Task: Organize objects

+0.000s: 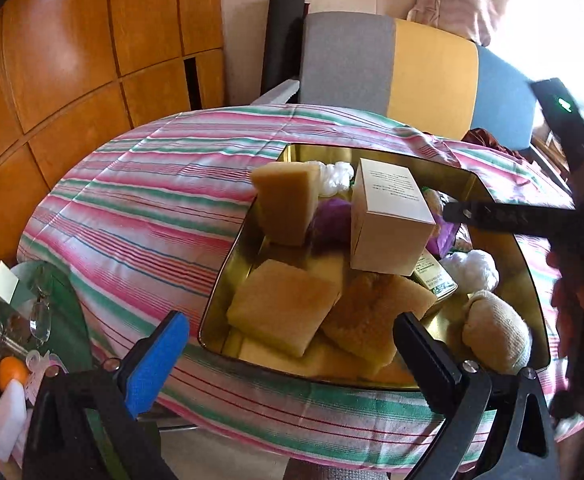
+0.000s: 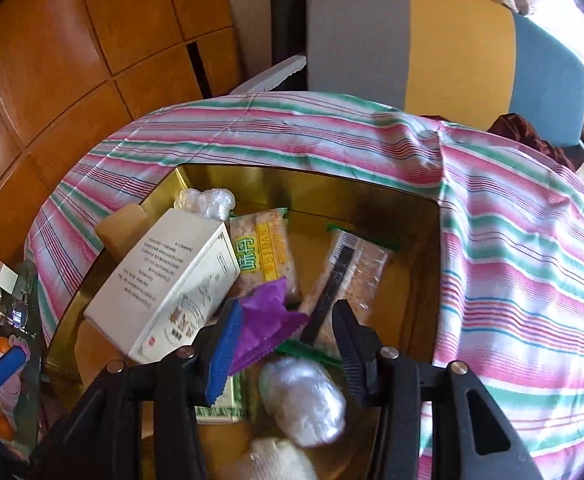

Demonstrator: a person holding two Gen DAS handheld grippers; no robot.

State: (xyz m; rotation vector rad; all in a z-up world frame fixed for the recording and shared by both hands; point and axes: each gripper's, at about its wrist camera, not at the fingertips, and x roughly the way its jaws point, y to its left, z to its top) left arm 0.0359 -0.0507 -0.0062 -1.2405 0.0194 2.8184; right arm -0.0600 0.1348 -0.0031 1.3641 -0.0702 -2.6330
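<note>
Your right gripper (image 2: pixel 288 340) tilts steeply down into the gold tin (image 2: pixel 376 200), its jaws partly apart; the purple wrapper (image 2: pixel 266 320) lies against its blue pad, not pinched. Your left gripper (image 1: pixel 292 344) hangs wide open and empty over the sponges (image 1: pixel 284 308) at the tin's near edge, on the striped cloth (image 1: pixel 144 200)

Round table w/ pink-green striped cloth (image 1: pixel 140 200), gold tin tray (image 1: pixel 376 152) on it, full of items
</note>
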